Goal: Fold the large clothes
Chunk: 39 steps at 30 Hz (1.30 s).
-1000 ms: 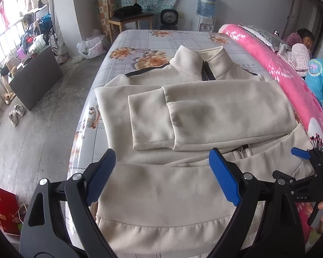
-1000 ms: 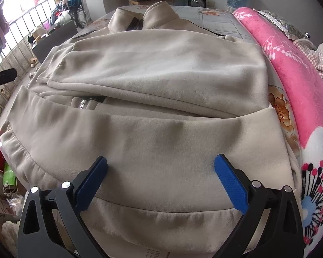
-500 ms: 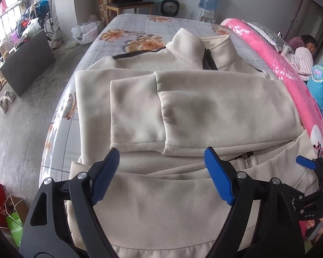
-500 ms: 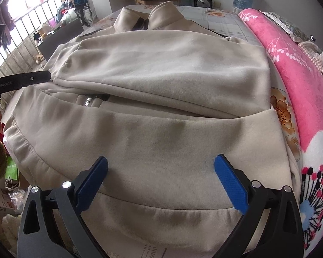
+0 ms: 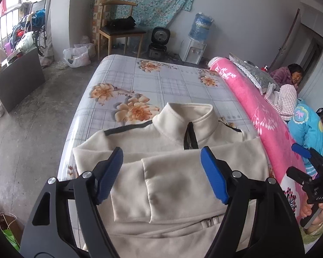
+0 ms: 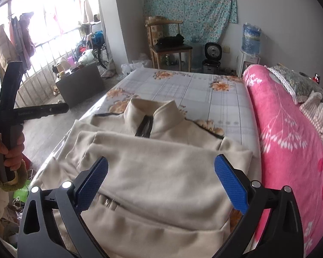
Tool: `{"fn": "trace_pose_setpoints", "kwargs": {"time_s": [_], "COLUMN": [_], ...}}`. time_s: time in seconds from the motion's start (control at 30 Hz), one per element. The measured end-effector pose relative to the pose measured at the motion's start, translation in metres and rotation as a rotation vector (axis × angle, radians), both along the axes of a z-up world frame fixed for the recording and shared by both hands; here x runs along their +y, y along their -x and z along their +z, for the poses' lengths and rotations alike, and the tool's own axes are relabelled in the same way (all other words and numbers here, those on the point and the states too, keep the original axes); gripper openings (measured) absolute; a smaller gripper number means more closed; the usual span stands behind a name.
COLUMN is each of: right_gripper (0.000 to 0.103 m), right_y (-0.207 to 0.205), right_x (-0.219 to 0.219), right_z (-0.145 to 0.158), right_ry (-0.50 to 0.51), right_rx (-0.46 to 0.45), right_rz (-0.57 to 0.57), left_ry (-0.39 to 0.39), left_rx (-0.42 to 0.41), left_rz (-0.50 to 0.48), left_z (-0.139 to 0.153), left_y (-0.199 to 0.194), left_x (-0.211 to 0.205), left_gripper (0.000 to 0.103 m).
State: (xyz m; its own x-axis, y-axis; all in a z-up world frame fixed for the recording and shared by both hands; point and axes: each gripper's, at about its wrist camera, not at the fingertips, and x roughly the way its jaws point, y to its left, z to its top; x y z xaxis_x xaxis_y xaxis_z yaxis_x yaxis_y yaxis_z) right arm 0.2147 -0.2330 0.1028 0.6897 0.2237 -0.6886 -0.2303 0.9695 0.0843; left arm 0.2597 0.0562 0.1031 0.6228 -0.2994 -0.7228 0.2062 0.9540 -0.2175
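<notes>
Both grippers above cream jacket (image 5: 183, 185), nothing gripped; left gripper (image 5: 161, 172) jaws apart, just been closing, empty; right gripper (image 6: 161, 182) jaws wide; jacket flat on floral bed (image 5: 161, 86), sleeves folded across.

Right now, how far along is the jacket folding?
Done: both sleeves lie crossed over the chest of the cream jacket on the bed. In hand: nothing; the left gripper, its fingers just narrowing, and the right gripper hover open above it. Left: folding the hem toward the collar.
</notes>
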Motion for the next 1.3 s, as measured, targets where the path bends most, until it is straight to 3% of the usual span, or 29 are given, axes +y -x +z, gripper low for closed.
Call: {"fn": "trace_pose_setpoints", "kwargs": {"time_s": [0.23,0.43,0.63,0.7,0.77,0.83,0.9,1.13,1.3], "right_gripper": [0.097,0.088,0.071,0.063,0.053,0.036,0.009,0.005,0.004], "right_y": [-0.098,-0.179,-0.245,-0.258,-0.268,-0.27,-0.266,-0.211,-0.154], "right_x": [0.007,0.012,0.001,0.0,0.001,-0.001,-0.001,0.005,0.0], "right_z": [-0.003,-0.039,-0.087,-0.102,-0.117,-0.125,-0.123,-0.081,-0.062], "right_ry": [-0.024,-0.054,-0.13,-0.15,-0.166,-0.212,-0.23,-0.154,-0.1], "right_rx": [0.066,0.168,0.292,0.332,0.37,0.398,0.393,0.279,0.235], "right_rz": [0.0,-0.026,-0.092,-0.098,-0.093,-0.084,-0.067,0.023,0.069], "left_ry": [0.006,-0.052,-0.064,-0.076,-0.077,-0.087,-0.102,-0.158,-0.199], "left_rx": [0.051,0.1,0.177,0.199,0.209,0.182,0.153,0.038,0.0], "left_rz": [0.006,0.016,0.005,-0.006,-0.017,-0.024,-0.049,-0.181,-0.253], "left_z": [-0.011,-0.049,-0.088,-0.101,-0.109,-0.108,-0.102,-0.066,-0.055], "left_y": [-0.079,-0.141,-0.182,-0.19,-0.193,-0.19,-0.182,-0.131,-0.083], "left_x": [-0.04,-0.068,-0.076,-0.079,-0.079,-0.081,-0.084,-0.089,-0.086], "left_gripper": [0.064,0.056,0.04,0.022,0.014,0.011,0.009,0.007,0.006]}}
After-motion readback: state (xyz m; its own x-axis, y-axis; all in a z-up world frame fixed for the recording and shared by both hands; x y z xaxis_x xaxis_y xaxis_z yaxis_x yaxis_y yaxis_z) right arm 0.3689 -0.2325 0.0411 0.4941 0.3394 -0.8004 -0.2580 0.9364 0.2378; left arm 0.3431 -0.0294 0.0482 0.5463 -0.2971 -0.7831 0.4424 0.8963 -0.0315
